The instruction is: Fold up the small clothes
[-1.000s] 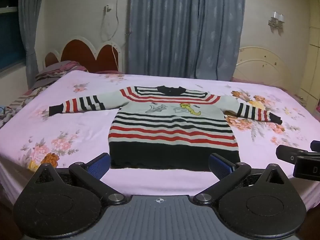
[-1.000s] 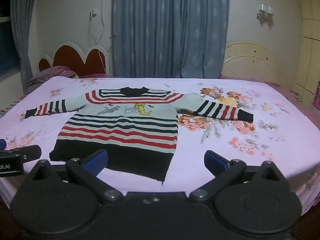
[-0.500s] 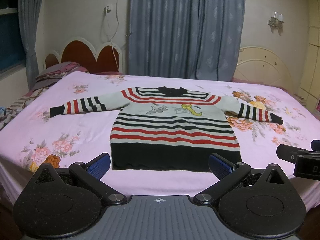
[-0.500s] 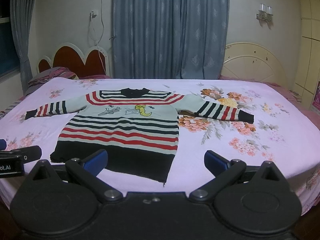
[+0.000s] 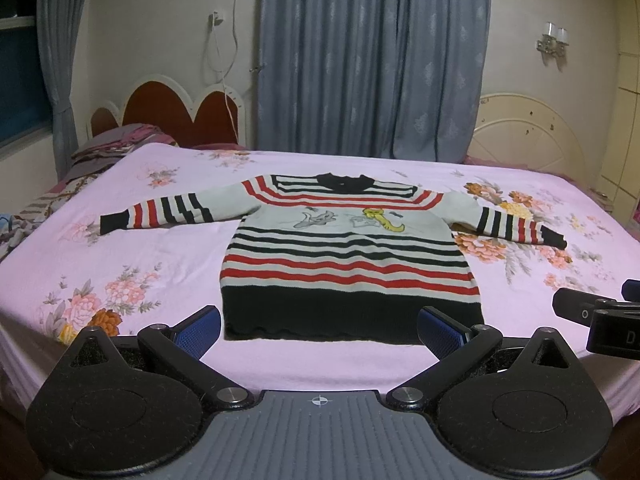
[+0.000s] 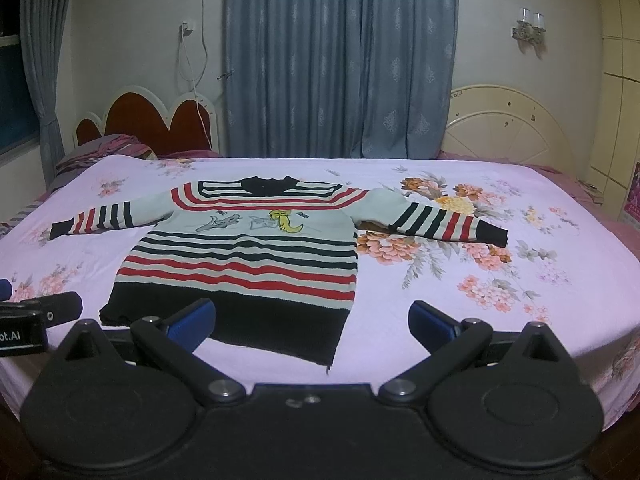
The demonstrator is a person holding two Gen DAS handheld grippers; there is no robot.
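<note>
A small striped sweater [image 5: 344,256] [image 6: 248,256] in red, black and pale grey, with a cartoon print on the chest, lies flat and face up on the bed, both sleeves spread out sideways. My left gripper [image 5: 320,330] hovers open just short of its black hem, nothing between the blue pads. In the right wrist view my right gripper [image 6: 312,320] stands open over the hem's right corner, holding nothing. Each gripper shows at the edge of the other's view: the right gripper's body [image 5: 600,320], the left gripper's body [image 6: 36,320].
The bed carries a pink flowered sheet [image 5: 120,264] [image 6: 520,280]. A red scalloped headboard [image 5: 176,116] and pillows [image 5: 108,152] stand at the far left, a cream headboard [image 6: 512,128] at the far right. Blue curtains [image 6: 340,60] hang behind.
Both views have tilted or risen a little, so the sweater sits slightly lower in frame. The sweater itself has not moved and both grippers remain open.
</note>
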